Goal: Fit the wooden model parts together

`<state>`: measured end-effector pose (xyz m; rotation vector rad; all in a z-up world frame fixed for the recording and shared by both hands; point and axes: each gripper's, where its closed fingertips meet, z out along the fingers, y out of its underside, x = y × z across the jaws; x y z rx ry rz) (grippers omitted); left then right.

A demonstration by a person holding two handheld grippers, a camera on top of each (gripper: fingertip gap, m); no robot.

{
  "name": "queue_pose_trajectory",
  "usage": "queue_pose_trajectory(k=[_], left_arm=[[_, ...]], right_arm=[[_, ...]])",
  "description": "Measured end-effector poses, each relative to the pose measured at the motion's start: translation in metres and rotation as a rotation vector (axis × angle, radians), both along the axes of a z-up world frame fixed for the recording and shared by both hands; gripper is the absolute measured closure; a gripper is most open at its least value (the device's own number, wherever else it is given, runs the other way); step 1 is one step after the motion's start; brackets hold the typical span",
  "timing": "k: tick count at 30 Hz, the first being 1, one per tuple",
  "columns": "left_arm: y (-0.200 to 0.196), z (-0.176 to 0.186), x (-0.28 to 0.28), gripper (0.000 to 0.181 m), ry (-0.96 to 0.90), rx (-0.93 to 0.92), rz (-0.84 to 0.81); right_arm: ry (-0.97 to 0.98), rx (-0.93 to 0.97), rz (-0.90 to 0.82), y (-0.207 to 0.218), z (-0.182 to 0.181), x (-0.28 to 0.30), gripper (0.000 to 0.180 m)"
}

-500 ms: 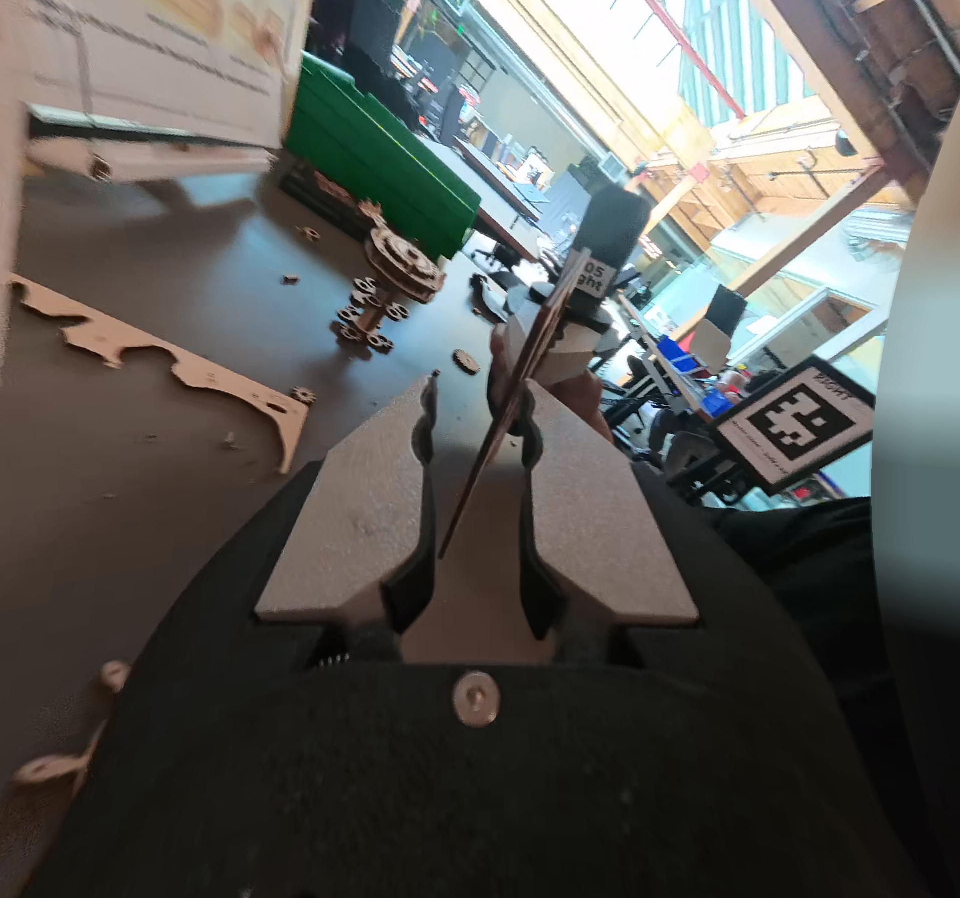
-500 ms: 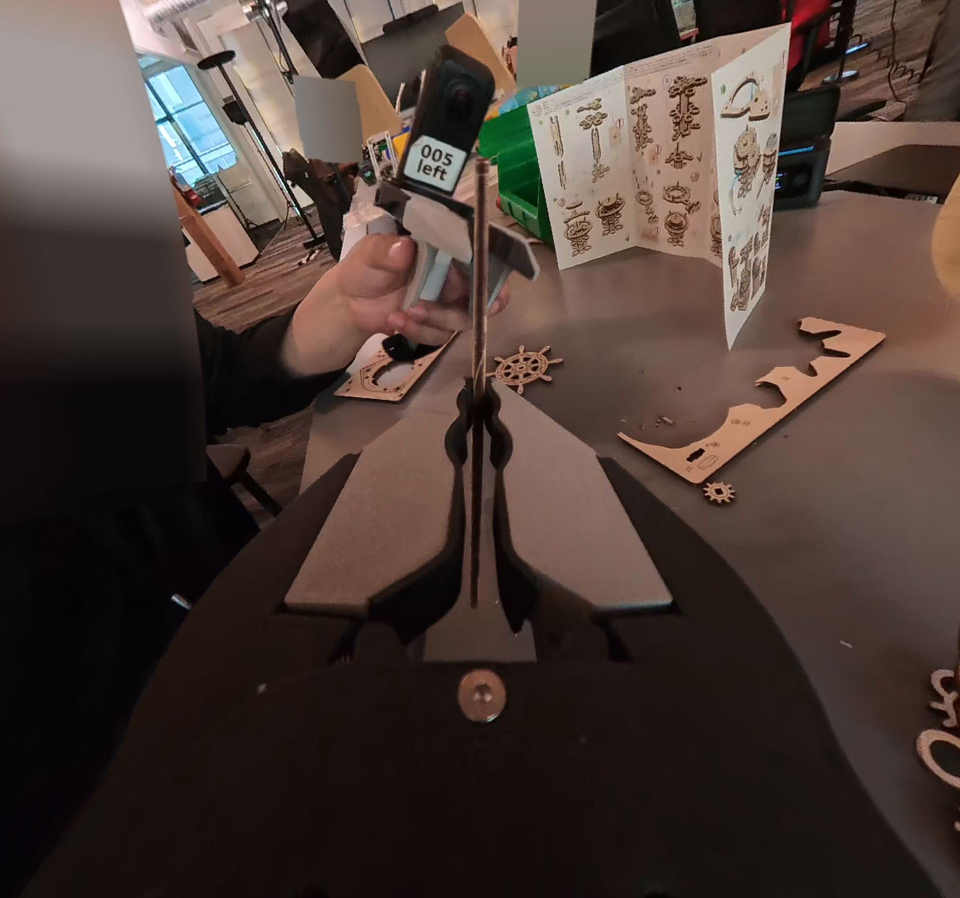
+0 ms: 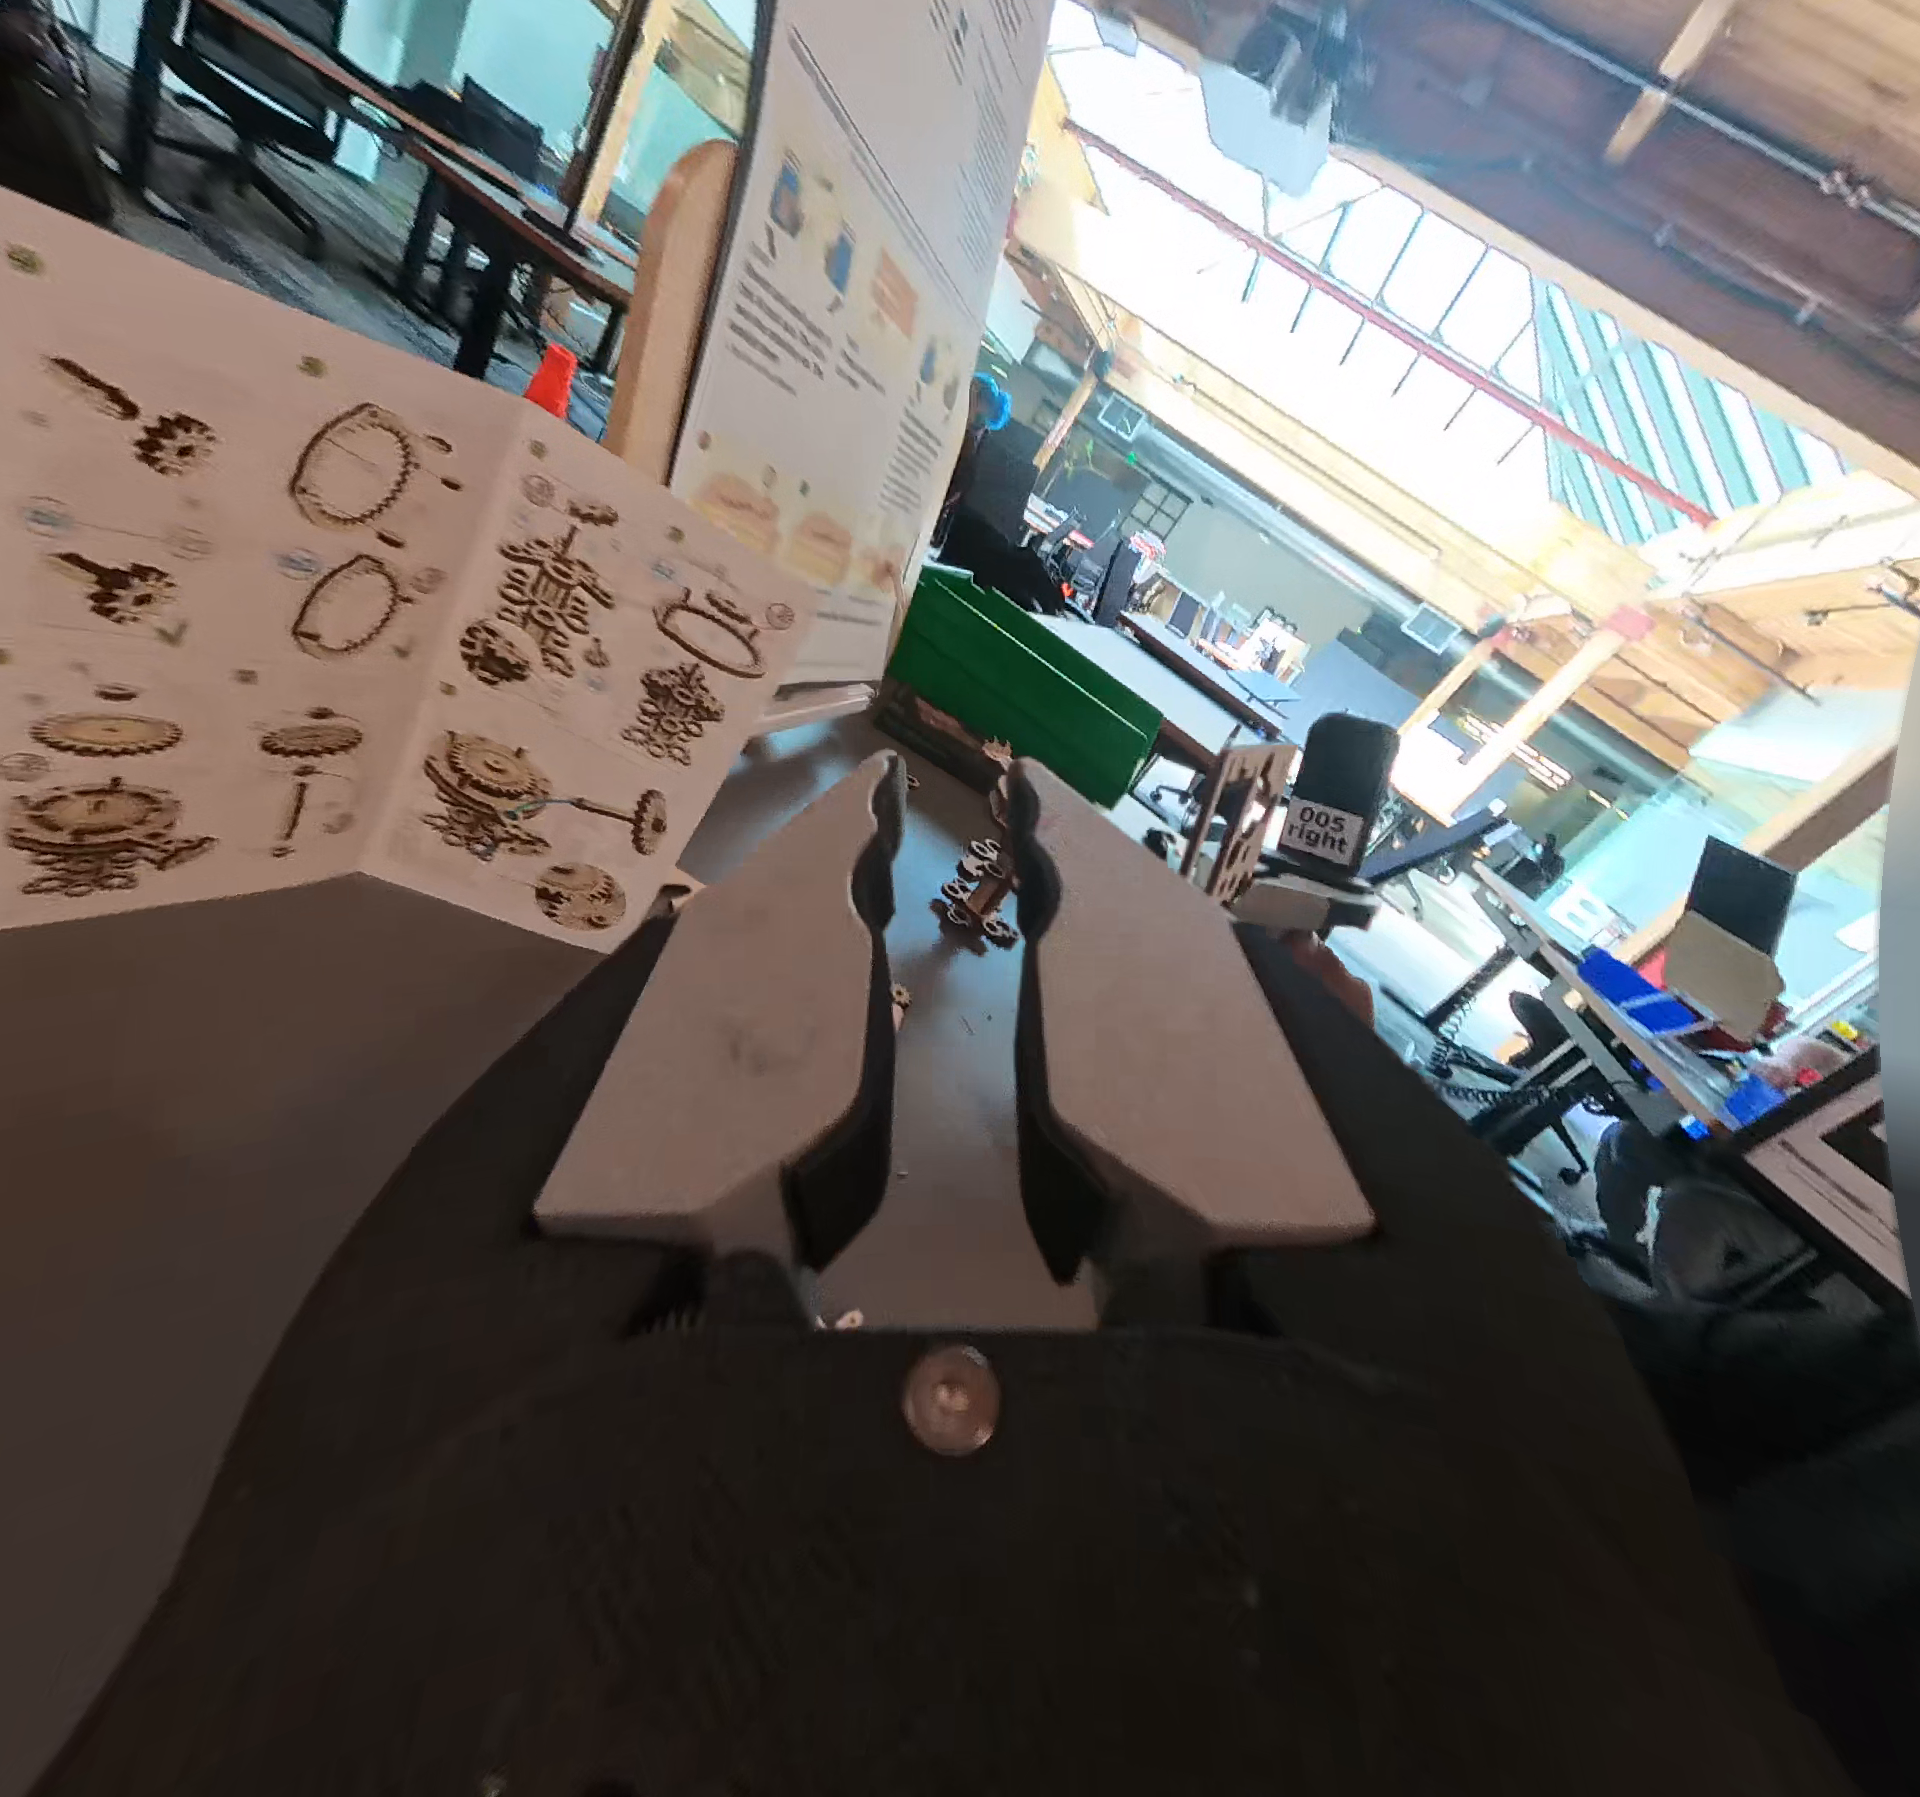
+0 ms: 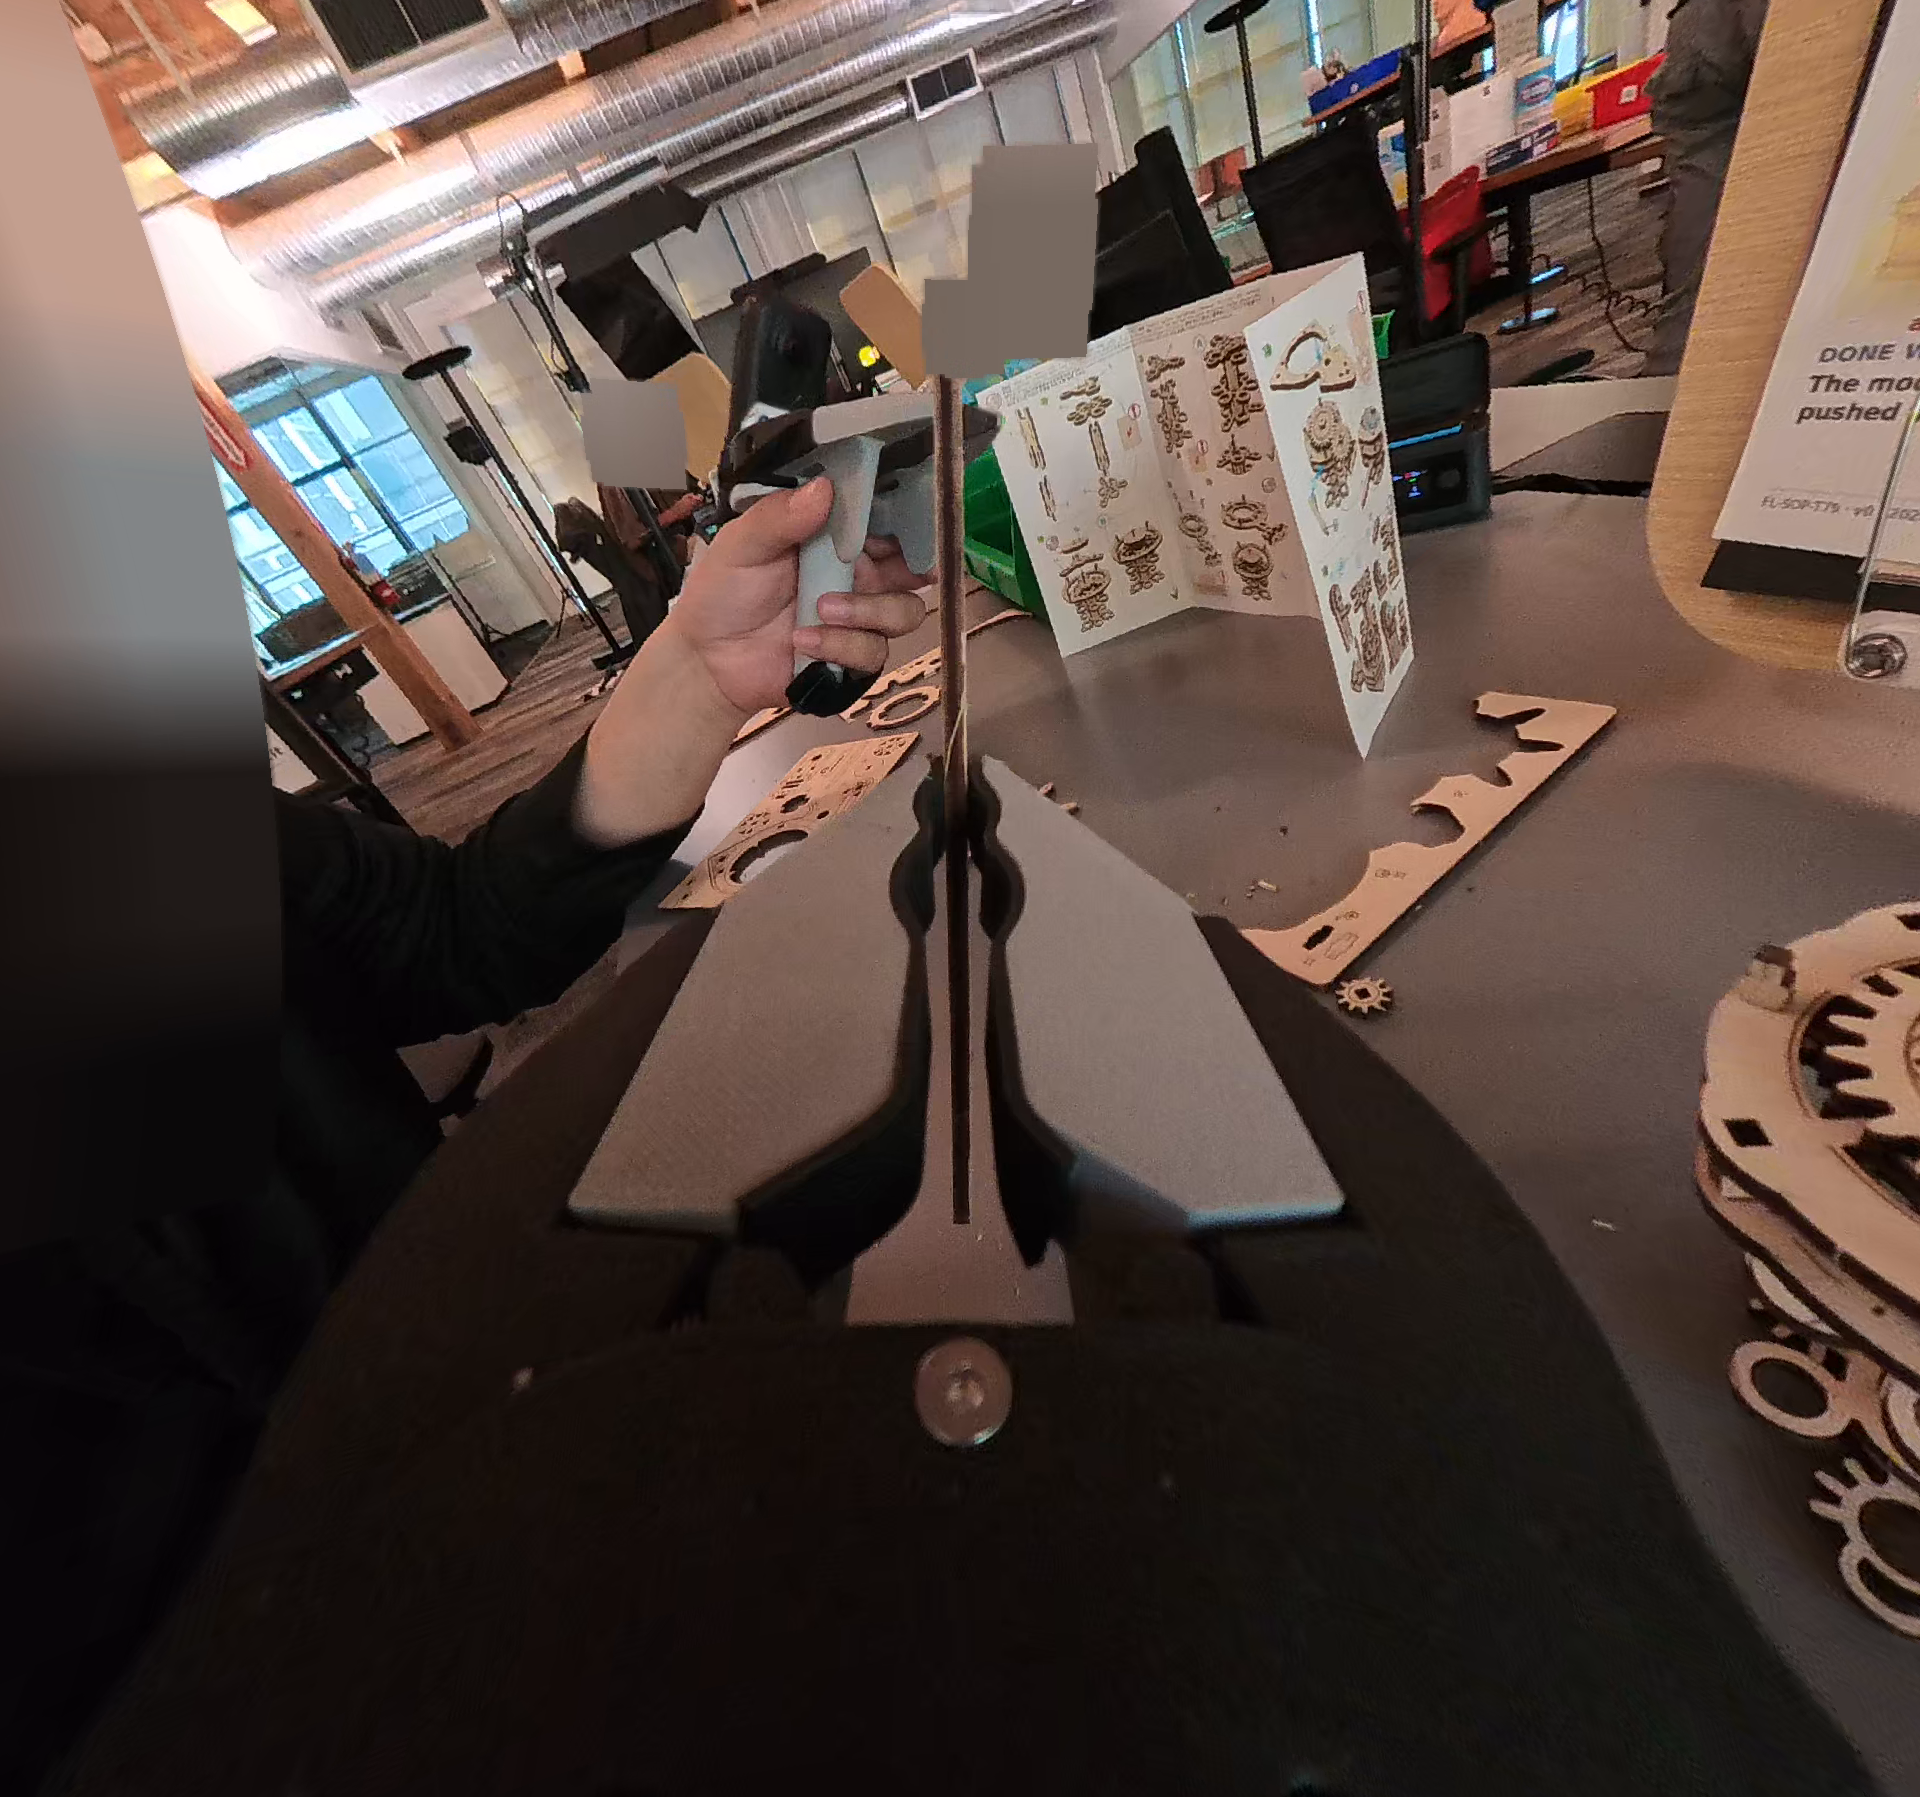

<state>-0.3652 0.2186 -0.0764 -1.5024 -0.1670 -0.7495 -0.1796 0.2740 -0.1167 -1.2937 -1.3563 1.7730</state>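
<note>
Grey matte table (image 4: 1195, 708), smooth, littered with laser-cut plywood. Folded instruction sheet (image 4: 1226, 469) stands at 1 o'clock of the right wrist view. Layered gear assembly (image 4: 1829, 1155), toothed and pale, sits at 3 o'clock. Scalloped offcut strip (image 4: 1455, 833) lies flat between them. Right gripper (image 4: 958, 812) pinches a thin wooden sheet (image 4: 951, 604) edge-on, upright. Left gripper (image 3: 951, 812) is spread, holding nothing; a small spoked part (image 3: 977, 900) rests on the table beyond its tips. Judgement: grip the sheet low, keep it vertical, and align tab to slot before pressing, since thin ply may snap
</note>
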Motion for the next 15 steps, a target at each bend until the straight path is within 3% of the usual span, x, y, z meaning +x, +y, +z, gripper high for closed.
queue_pose_trajectory(k=[15], left_arm=[[0.0013,-0.0005,-0.0033,0.162,0.004,-0.002,0.025]], right_arm=[[-0.002,0.006,-0.038,0.0058,-0.0017,-0.001,0.18]])
